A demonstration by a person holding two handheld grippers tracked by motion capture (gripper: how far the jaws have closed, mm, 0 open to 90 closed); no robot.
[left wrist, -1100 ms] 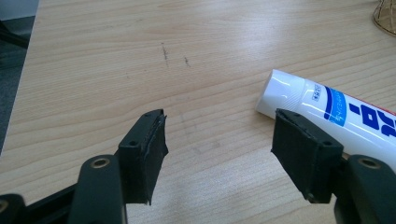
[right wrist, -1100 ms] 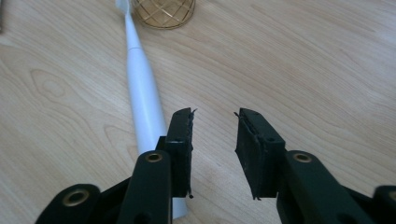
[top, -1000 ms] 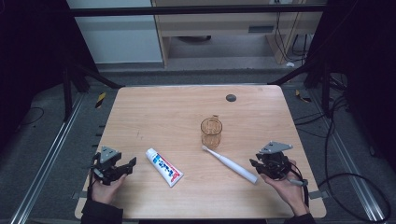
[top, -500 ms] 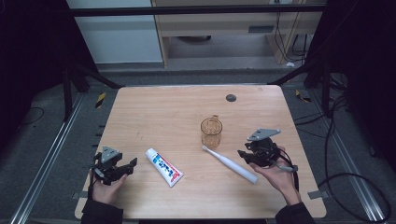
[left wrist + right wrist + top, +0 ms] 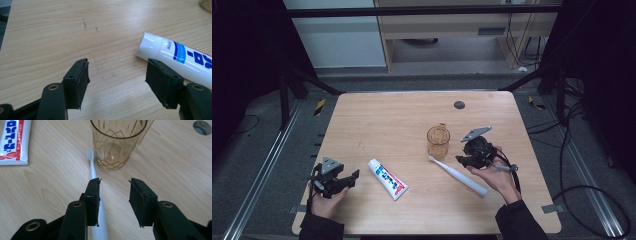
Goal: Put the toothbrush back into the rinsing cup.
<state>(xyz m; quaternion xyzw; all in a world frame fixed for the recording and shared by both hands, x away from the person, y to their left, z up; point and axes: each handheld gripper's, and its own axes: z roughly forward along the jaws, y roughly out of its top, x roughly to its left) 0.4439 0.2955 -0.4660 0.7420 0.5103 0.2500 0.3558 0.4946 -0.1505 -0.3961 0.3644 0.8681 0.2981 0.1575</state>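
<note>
High view: amber cup (image 5: 438,141) stands mid-table (image 5: 382,125); white toothbrush (image 5: 457,175) lies just beside it, toothpaste tube (image 5: 387,178) farther left. Right gripper (image 5: 467,159) hovers just right of cup.

Left gripper view: left gripper (image 5: 117,77) jaws apart, empty.

Right gripper view: jaws apart, just been opening, nothing between; toothbrush runs under one jaw.

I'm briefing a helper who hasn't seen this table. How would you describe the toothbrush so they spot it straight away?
On the wooden table, look right of centre for the amber cup. The toothbrush lies flat just in front of it, its head near the cup's base. It is slim and all white, unlike the fatter printed toothpaste tube further left.
</note>
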